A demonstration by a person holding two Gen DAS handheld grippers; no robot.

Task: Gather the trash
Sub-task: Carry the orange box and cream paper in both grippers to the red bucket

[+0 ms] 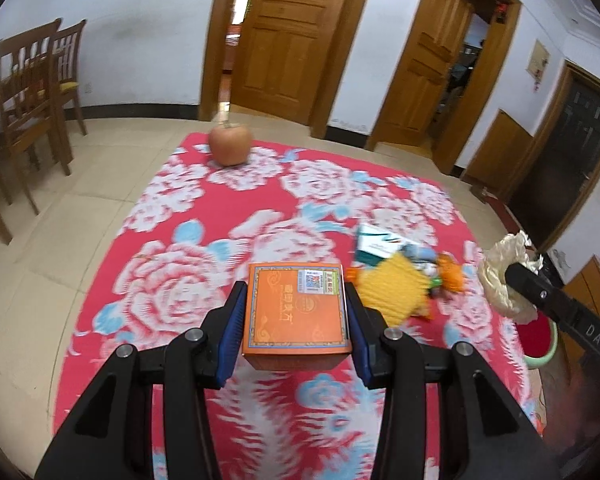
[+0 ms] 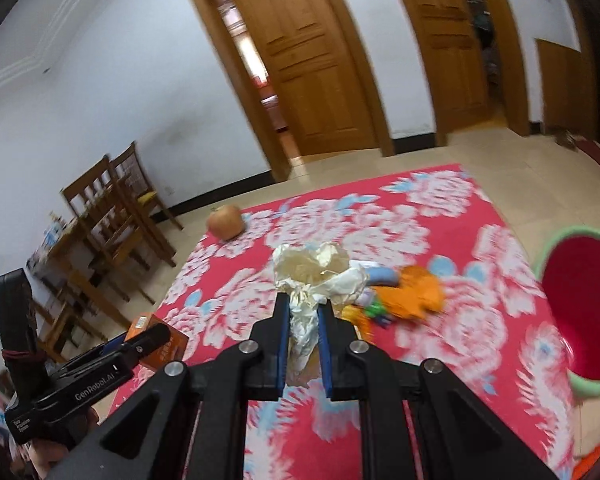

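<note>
Carrying is the step in hand, by the look of it: both grippers are loaded and lifted above the red cloth with white flowers (image 1: pixel 172 288) that covers the worktop. The left gripper (image 1: pixel 296 312) is clamped on the two sides of a flat orange cardboard box with a printed label (image 1: pixel 298 312). The right gripper (image 2: pixel 304 336) pinches the twisted neck of a crumpled cream-white plastic wrapper (image 2: pixel 312 272), which fans out above the fingertips. The next move likely calls for swinging each load over the red bin with a pale green rim (image 2: pixel 580 308), just off the cloth's right edge, and releasing. More litter, a heap of orange, yellow and white wrappers (image 1: pixel 404 276), lies on the cloth near the bin. A reddish apple (image 1: pixel 230 145) sits at the cloth's far corner, well apart from the bin.
</note>
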